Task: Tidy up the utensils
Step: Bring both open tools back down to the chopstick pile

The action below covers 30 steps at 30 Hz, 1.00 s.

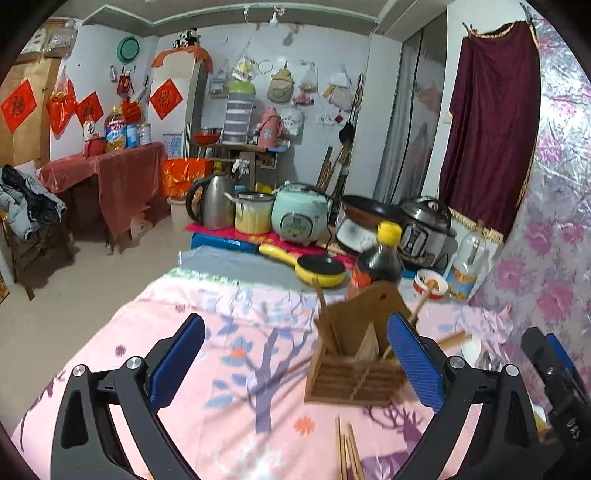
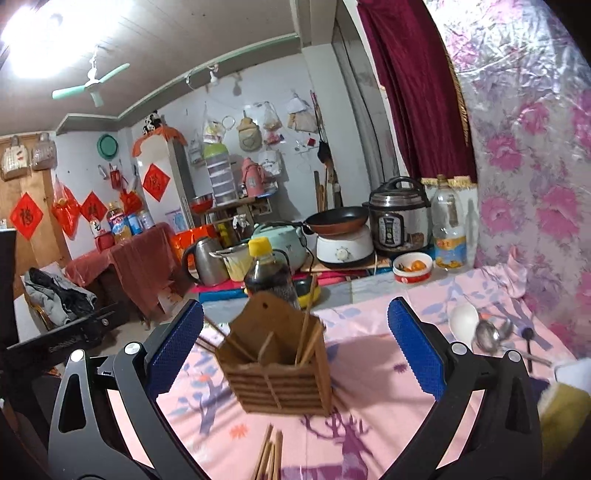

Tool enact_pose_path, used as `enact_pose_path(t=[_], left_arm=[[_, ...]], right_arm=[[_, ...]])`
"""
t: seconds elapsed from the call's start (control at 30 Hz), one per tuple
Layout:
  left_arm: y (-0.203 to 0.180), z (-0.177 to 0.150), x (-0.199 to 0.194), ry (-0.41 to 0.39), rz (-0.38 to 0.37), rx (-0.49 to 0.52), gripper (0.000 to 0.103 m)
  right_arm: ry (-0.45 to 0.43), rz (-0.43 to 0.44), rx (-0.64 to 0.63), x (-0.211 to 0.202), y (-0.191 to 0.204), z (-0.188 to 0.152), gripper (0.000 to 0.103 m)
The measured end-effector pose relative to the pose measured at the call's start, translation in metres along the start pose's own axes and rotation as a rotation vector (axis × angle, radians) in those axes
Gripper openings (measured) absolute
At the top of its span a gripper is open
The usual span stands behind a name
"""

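Both tools (image 1: pixel 295 358) (image 2: pixel 295 347) spread, empty; only the right view shows spoons (image 2: pixel 487 334) beside the holder (image 2: pixel 277 373).

A brown wooden slatted utensil holder (image 2: pixel 280 373) stands upright on the pink cloth with several chopsticks (image 2: pixel 308 332) leaning inside. More loose chopsticks (image 2: pixel 269 456) lie bundled just before it. Metal spoons (image 2: pixel 489 334) lie well apart, rightward.

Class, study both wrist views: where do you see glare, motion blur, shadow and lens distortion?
Right wrist view: ceiling lamp blown out to white glare; spoons smeared by blur; the wooden holder throws a shadow rightward on the pink cloth. Left wrist view: the holder is soft with blur; walls bow and dark corners ring the frame, a fisheye effect.
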<state>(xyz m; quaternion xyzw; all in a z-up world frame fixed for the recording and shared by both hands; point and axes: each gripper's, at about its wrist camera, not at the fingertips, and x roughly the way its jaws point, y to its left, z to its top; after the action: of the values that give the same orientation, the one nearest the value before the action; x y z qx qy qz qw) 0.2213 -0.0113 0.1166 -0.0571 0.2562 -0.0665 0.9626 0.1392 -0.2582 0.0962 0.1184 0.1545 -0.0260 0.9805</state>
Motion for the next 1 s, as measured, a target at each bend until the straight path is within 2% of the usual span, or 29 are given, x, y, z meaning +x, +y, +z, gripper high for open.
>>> enact_pose_path(t=[0.13, 0.23, 0.37, 0.43, 0.53, 0.67, 0.77, 1.0], left_arm=[[0.007, -0.043, -0.007, 0.042, 0.035, 0.021, 0.097], [0.022, -0.093, 0.01, 0.184, 0.056, 0.031, 0.097], [0.035, -0.138, 0.024, 0.326, 0.116, 0.076, 0.097], [0.038, -0.154, 0.022, 0.352, 0.153, 0.12, 0.097], [0.043, -0.165, 0.024, 0.387, 0.174, 0.14, 0.097], [0.043, -0.17, 0.032, 0.447, 0.126, 0.127, 0.097], [0.038, -0.174, 0.037, 0.487, 0.093, 0.154, 0.097], [0.014, -0.179, 0.034, 0.478, 0.06, 0.243, 0.097]], right_arm=[[0.042, -0.003, 0.001, -0.023, -0.005, -0.016, 0.096], [0.086, -0.019, 0.025, -0.028, -0.016, -0.044, 0.097], [0.275, -0.059, 0.041, -0.017, -0.034, -0.099, 0.096], [0.371, -0.092, 0.04, -0.008, -0.04, -0.116, 0.097], [0.41, -0.106, 0.014, -0.008, -0.04, -0.131, 0.097], [0.415, -0.119, -0.049, -0.007, -0.03, -0.133, 0.097], [0.415, -0.122, -0.093, -0.007, -0.022, -0.134, 0.097], [0.446, -0.146, -0.159, -0.004, -0.013, -0.14, 0.096]])
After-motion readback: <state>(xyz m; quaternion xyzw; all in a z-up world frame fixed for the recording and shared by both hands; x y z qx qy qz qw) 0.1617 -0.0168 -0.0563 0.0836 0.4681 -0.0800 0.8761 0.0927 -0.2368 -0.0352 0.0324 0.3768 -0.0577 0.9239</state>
